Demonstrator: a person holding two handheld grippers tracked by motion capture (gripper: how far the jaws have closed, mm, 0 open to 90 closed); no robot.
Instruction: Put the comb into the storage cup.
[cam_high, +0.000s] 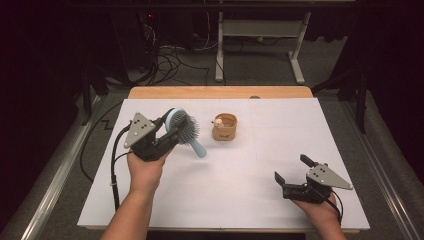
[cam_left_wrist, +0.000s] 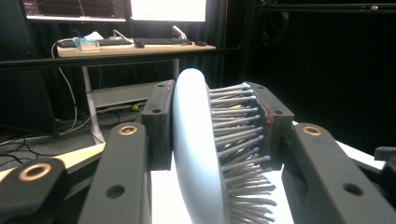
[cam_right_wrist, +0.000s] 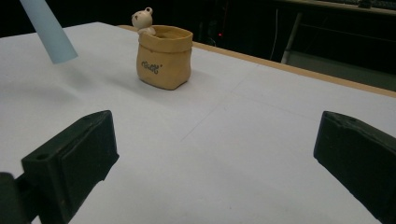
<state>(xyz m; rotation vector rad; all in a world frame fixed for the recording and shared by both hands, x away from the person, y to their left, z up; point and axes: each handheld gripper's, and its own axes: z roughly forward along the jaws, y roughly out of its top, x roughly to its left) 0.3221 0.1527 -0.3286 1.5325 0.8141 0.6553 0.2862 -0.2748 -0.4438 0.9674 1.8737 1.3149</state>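
A light blue hairbrush (cam_high: 185, 129) with grey bristles is held above the white table, its handle (cam_high: 198, 148) pointing down to the right. My left gripper (cam_high: 172, 127) is shut on the brush head; in the left gripper view one jaw presses its smooth back (cam_left_wrist: 194, 140) and the other the bristle tips (cam_left_wrist: 238, 135). A small tan sack-shaped pot (cam_high: 224, 127) with a tiny bear figure on its rim stands at the table's middle, to the right of the brush. My right gripper (cam_high: 294, 168) rests open near the front right, its jaws wide apart and empty. The pot (cam_right_wrist: 164, 57) and the brush handle tip (cam_right_wrist: 49, 30) lie ahead of it.
The white table top (cam_high: 250, 180) has a wooden strip (cam_high: 220, 92) along its far edge. Beyond it stand a desk frame (cam_high: 260, 45) and floor cables (cam_high: 165, 60). Metal rails (cam_high: 60, 170) run along both sides of the table.
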